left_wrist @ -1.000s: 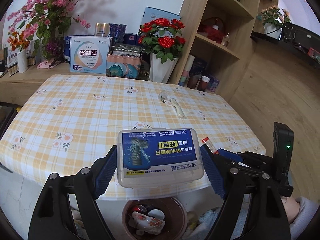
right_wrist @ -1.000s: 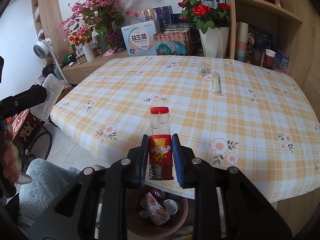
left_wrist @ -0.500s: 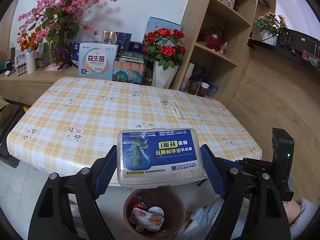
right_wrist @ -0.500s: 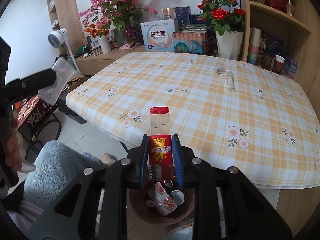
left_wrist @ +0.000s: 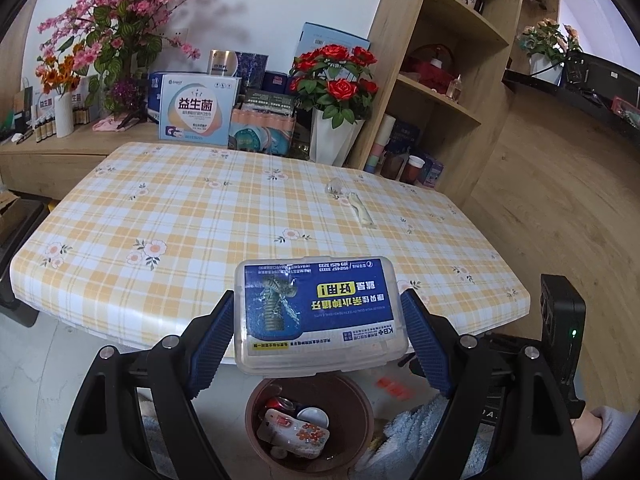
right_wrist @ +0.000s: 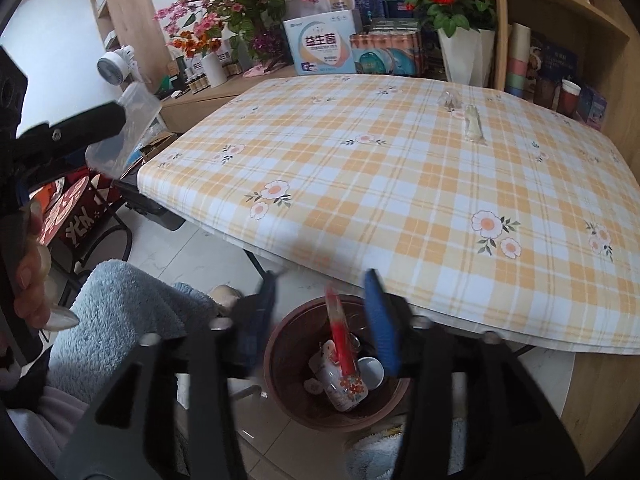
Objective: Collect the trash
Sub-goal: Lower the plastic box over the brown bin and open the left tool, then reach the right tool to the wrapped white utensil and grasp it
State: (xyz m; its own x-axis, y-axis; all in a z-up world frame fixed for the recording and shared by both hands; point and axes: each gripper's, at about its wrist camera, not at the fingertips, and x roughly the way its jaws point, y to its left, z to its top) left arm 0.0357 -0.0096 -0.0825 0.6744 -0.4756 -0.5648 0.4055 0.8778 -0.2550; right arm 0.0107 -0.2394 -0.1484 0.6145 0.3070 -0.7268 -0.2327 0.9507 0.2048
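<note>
My left gripper (left_wrist: 318, 336) is shut on a clear plastic box with a blue label (left_wrist: 320, 314) and holds it above the brown trash bin (left_wrist: 362, 408), just off the table's near edge. My right gripper (right_wrist: 326, 320) is open over the same bin (right_wrist: 288, 344). A red lighter (right_wrist: 340, 336) is blurred between the right fingers, loose and falling into the bin. The bin holds a flowered bottle (right_wrist: 344, 384) and a small white cup (right_wrist: 370, 372). A clear wrapper (left_wrist: 362, 212) lies on the table's far right side; it also shows in the right wrist view (right_wrist: 472, 124).
The table (left_wrist: 180, 220) has a yellow checked cloth. A vase of red roses (left_wrist: 334, 120), boxes and pink flowers (left_wrist: 120, 28) stand behind it. Wooden shelves (left_wrist: 448, 80) rise at the right. A blue fluffy sleeve (right_wrist: 120, 320) is left of the bin.
Both grippers have pulled back from the table to above the bin. My right gripper has opened and let go of the red lighter, which now drops. The left still grips the box.
</note>
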